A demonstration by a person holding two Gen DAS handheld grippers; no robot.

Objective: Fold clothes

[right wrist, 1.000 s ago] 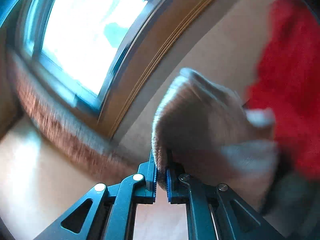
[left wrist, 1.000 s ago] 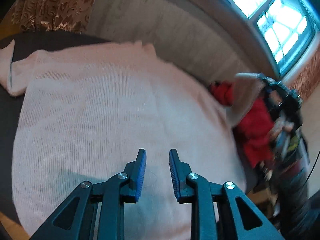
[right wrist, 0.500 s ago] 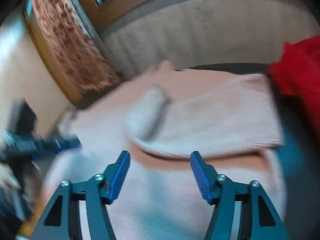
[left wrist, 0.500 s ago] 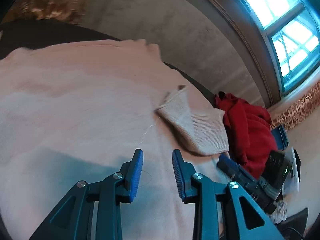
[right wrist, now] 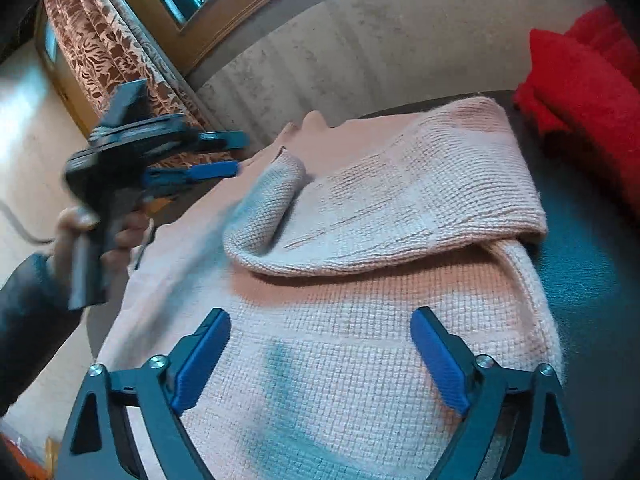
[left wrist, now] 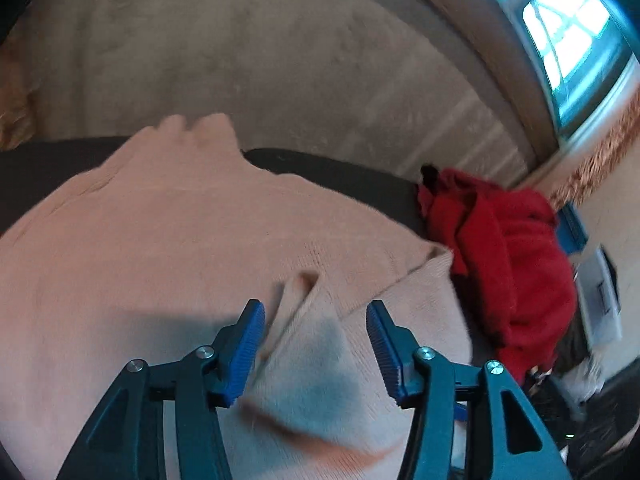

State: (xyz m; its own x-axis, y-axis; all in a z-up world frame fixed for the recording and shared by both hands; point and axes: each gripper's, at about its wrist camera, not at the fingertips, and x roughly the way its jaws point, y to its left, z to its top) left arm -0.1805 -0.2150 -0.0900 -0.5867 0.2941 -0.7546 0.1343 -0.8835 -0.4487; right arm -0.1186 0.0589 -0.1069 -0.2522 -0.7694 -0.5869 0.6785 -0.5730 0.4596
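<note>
A pale pink knit sweater [left wrist: 168,240] [right wrist: 340,380] lies spread on a dark table. Its right sleeve [right wrist: 400,200] is folded across the body, cuff [right wrist: 276,184] pointing left. In the left wrist view the sleeve [left wrist: 320,340] lies just beyond my left gripper [left wrist: 316,344], which is open and holds nothing. My right gripper [right wrist: 320,360] hovers wide open over the sweater's lower body, empty. The left gripper [right wrist: 224,156] also shows in the right wrist view, held by a hand [right wrist: 80,232], above the sweater's left side.
A red garment [left wrist: 508,264] [right wrist: 580,92] is heaped at the sweater's right on the dark table [right wrist: 580,264]. A grey ribbed wall [left wrist: 280,60] runs behind, with a window [left wrist: 568,28] and patterned curtain [right wrist: 112,52]. Clutter [left wrist: 600,300] sits past the red heap.
My right gripper carried the sleeve over the body, let it go and opened wide. My left gripper swung right toward the folded sleeve and opened wider.
</note>
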